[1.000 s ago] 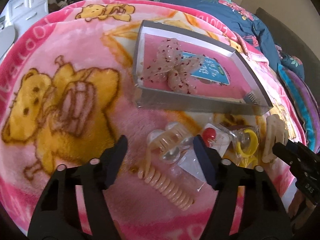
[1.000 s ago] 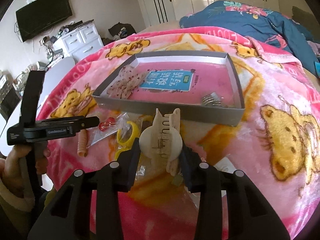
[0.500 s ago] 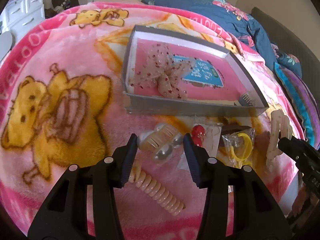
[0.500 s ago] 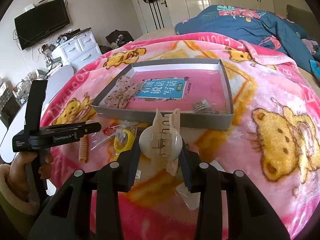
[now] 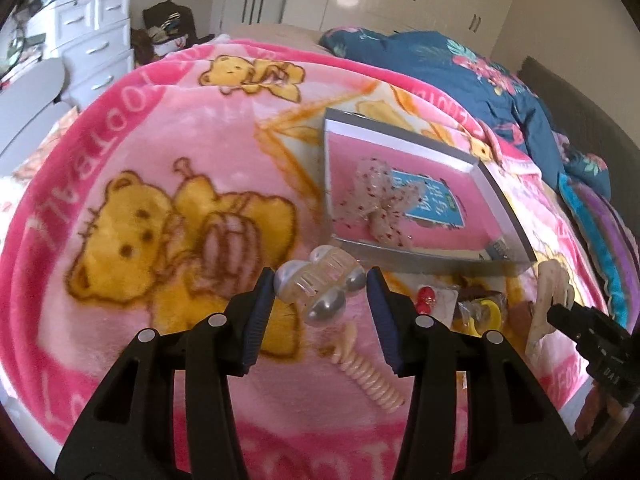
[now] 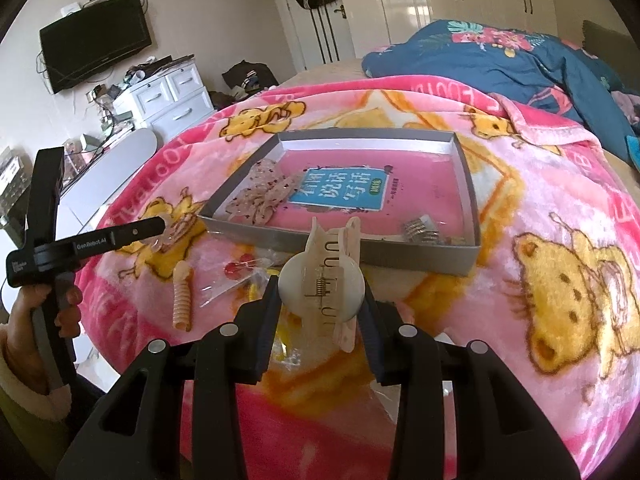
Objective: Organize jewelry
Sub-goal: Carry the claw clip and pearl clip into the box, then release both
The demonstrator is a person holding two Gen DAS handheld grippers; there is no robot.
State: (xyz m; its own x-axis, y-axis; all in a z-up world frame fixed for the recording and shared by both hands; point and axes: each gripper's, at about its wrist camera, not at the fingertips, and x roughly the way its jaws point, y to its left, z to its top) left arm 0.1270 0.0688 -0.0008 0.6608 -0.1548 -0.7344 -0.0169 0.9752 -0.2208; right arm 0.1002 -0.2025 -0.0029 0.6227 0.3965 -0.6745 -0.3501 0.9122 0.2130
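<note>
- Left hand-held gripper [image 5: 321,285]: its jaws have just been closing and are now clamped on a clear clip [image 5: 320,289] with pearl-like balls, held clear above the blanket [image 5: 168,128].
- Right hand-held gripper [image 6: 321,295]: clamped on a cream clip [image 6: 325,284], pads pressing the round hinge end, teeth pointing up and away; it is held above the bed's near edge.
- Box [image 6: 360,245]: a shallow grey tray mid-bed, pink inside. A lace bow [image 6: 260,196] lies at its left end and a small metal clip [image 6: 420,231] sits by its near right corner.
- Loose items on the blanket between the box and the bed's near edge: a spiral hair tie [image 5: 366,376], a packet with red beads [image 5: 426,298] and a packet with a yellow ring [image 5: 486,314].
- Handling, clear clip: judged light, hard plastic, smooth and likely slippery. The balls are rounded, so the pads may roll off; a hold across the flat sides of the body looks safer.
- Handling, cream clip: judged light and stiff, with thin teeth that could snap. The sprung hinge end is the sound place to hold, as now.
- Handling, spiral tie: judged soft and springy; pinch across the coils near one end.
- Step in hand, as judged: carrying both clips to the box.
</note>
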